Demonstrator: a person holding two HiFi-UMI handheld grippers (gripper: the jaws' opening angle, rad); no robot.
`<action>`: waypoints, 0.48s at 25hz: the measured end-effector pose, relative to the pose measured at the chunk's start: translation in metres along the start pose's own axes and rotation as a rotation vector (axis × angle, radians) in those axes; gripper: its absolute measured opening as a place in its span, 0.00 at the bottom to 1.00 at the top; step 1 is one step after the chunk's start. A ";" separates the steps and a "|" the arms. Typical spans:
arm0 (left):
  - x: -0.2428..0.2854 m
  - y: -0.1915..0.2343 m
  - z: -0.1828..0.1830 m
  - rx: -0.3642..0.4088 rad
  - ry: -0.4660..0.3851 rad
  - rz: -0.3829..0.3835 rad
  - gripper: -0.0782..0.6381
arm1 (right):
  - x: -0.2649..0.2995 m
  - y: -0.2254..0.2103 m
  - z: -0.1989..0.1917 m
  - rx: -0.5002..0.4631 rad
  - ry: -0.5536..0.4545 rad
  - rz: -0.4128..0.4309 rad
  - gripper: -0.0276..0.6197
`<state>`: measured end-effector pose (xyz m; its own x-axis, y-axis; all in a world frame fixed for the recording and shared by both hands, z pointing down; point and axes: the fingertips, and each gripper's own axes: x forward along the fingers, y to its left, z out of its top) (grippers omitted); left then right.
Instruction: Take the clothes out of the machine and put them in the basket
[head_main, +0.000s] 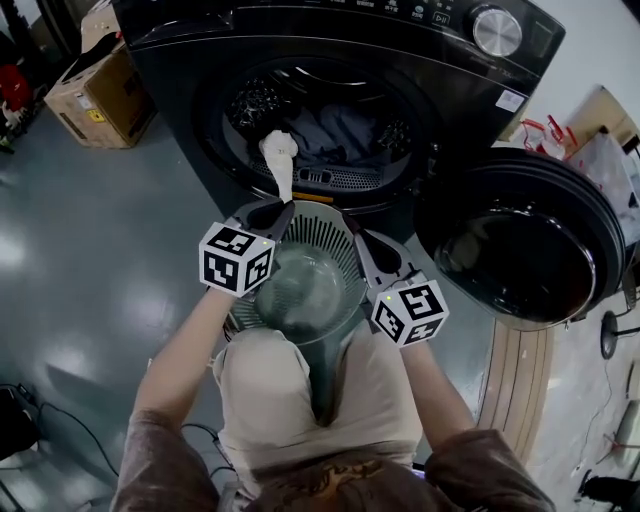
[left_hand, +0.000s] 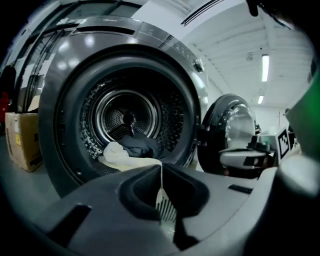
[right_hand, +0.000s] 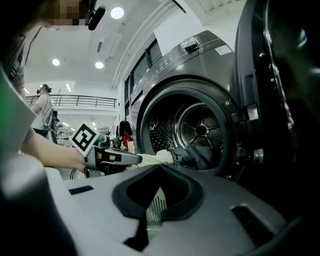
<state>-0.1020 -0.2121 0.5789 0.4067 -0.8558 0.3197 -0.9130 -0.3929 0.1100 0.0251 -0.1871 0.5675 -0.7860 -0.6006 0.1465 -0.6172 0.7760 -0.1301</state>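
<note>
Grey floor (head_main: 60, 250), washer (head_main: 180, 80) at twelve o'clock. Left hand-held gripper (head_main: 272, 212) is clenched on a white cloth (head_main: 280, 160) stretching from the drum over the basket (head_main: 330, 230). Right hand-held gripper (head_main: 352, 228) looks closed, empty. Cloth is probably soft and light; pinch a bunched fold.

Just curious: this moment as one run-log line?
left gripper: shut on white cloth from black washer drum | right gripper: shut, empty | grey slatted basket: below both

My head cam looks steeply down on the washing machine (head_main: 330, 40) front and the basket (head_main: 320, 225) right below me. Both gripper cams ride low and close, facing nearly level into the same drum (left_hand: 127, 117); the right one also catches the left gripper (right_hand: 136, 159).
</note>
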 end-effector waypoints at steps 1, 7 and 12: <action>-0.004 -0.010 0.001 0.010 0.007 -0.028 0.12 | 0.001 0.001 0.001 0.000 -0.002 0.005 0.04; -0.030 -0.064 0.007 0.068 0.036 -0.148 0.12 | 0.005 0.003 0.004 0.004 -0.016 0.029 0.04; -0.053 -0.115 0.006 0.079 0.086 -0.313 0.12 | 0.007 0.000 0.006 0.011 -0.028 0.031 0.04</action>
<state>-0.0183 -0.1238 0.5433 0.6596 -0.6593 0.3610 -0.7378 -0.6597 0.1432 0.0197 -0.1923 0.5625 -0.8053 -0.5817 0.1146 -0.5928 0.7923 -0.1446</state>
